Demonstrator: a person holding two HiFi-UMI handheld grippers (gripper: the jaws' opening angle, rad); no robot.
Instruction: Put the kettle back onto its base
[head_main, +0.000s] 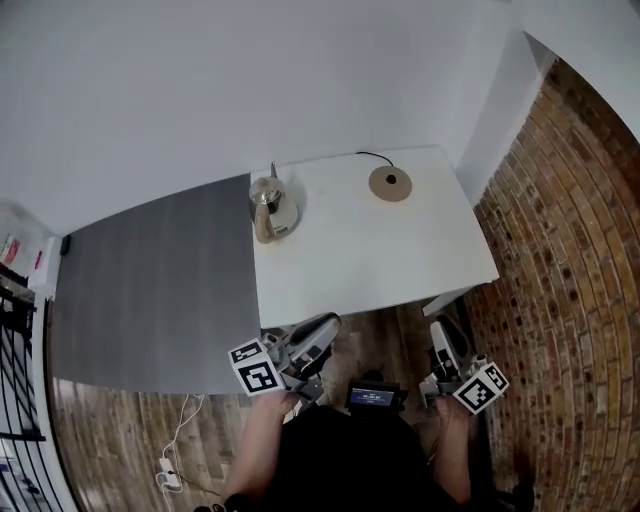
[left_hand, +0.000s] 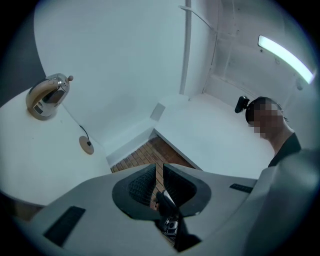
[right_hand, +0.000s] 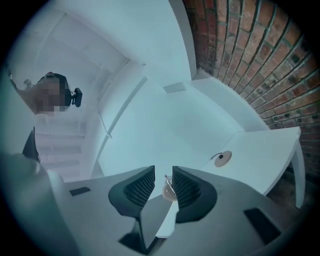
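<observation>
Entry: kettle off base, reach not yet made.

The kettle (head_main: 272, 208) stands at the 10 o'clock corner of the white desk (head_main: 380, 250). Its round base (head_main: 390, 183) lies well apart from it, toward the desk's 1 o'clock, with the cord (head_main: 372, 155) running off the far edge at 12.

Both tools hang off the desk's 6 o'clock edge, close to our body. The left hand-held gripper (head_main: 322, 328) is all but closed, with only a thin slit between its pads and nothing in it. The right hand-held gripper (head_main: 441, 330) stands partly open and also carries nothing. The kettle shows through its gap, but only far off.

Step in hand, as we judge it: the approach to the kettle.

- The left tool is nearer. We would spread its jaws wide before it arrives, not at the kettle.
- What looks like the handle faces 6 o'clock. We would come in from that side and close squarely on it.
- Lift straight up, then carry toward 3 o'clock, keeping the kettle upright.
- Centre it over the dark middle of the base before lowering.

Risks: nudging the light base sideways, or snagging the cord.
</observation>
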